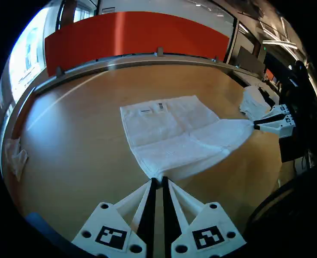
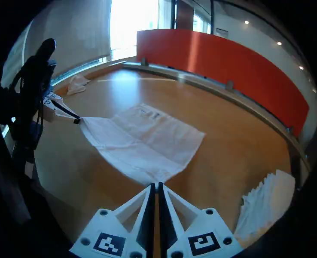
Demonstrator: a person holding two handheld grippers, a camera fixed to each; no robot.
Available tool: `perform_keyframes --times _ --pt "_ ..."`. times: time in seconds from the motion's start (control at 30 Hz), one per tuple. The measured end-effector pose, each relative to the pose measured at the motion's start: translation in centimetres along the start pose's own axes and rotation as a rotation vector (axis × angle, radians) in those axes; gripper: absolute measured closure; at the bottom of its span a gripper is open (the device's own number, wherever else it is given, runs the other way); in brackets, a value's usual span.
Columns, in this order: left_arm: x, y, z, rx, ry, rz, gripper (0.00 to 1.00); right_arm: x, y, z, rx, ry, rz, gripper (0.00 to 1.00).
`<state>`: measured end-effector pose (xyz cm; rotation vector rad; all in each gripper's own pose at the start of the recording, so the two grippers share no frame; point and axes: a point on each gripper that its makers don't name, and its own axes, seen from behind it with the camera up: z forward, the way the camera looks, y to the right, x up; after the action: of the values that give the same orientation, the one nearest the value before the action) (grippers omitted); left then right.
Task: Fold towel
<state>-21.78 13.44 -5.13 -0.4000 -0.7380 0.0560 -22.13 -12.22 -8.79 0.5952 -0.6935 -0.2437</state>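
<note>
Left gripper view: the left gripper (image 1: pixel 158 179) is seen with its jaws pressed together on the nearest corner of the white towel (image 1: pixel 175 129), which is spread on the wooden table (image 1: pixel 81 129) straight ahead. Right gripper view: the right gripper (image 2: pixel 155 185) is likewise clamped on the neighbouring corner. The held edge is stretched between both grippers, and the far edge lies ahead.

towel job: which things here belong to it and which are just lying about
In the job: towel, left gripper, right gripper, each pinching a corner.
Lying about: stack of cloths, crumpled cloth, orange partition.
</note>
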Motion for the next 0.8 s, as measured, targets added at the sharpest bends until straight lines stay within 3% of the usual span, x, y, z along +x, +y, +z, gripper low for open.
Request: perform_keyframes --times 0.4,0.8 --pt "2.3 0.7 -3.3 -0.017 0.007 -0.023 0.89 3.9 0.0 -3.4 0.000 0.053 0.008 0.96" --pt "3.1 1.4 -5.4 -0.037 0.008 -0.046 0.90 5.1 0.0 -5.2 -0.002 0.065 0.005 0.96"
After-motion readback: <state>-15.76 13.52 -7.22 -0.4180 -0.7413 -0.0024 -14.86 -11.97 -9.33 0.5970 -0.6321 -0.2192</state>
